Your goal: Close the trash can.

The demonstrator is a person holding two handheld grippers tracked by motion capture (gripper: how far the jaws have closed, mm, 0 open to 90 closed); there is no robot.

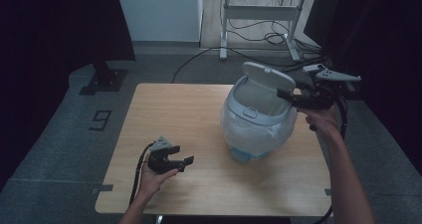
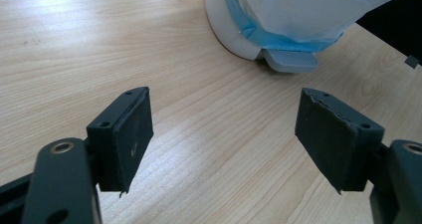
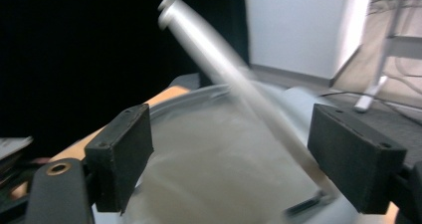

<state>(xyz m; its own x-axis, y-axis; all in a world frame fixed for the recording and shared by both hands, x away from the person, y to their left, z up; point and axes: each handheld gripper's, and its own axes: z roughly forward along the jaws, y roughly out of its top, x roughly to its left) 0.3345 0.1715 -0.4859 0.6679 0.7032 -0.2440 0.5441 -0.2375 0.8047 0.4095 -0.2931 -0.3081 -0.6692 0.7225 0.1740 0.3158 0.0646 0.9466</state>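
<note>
Two grippers I see, both with jaws wide apart and holding nothing. My right gripper [image 1: 291, 95] hovers at the rim of the bin [image 1: 256, 117], beside its raised lid [image 1: 267, 75]. My left gripper [image 1: 175, 160] rests low over the worktop [image 1: 189, 109], apart from the bin.

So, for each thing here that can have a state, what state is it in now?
Bin: upright on the table, lined with a bag.
Lid: raised open, blurred in the right gripper view.
Left gripper: open, low over the table, holding nothing.
Right gripper: open, at the bin's rim.
</note>
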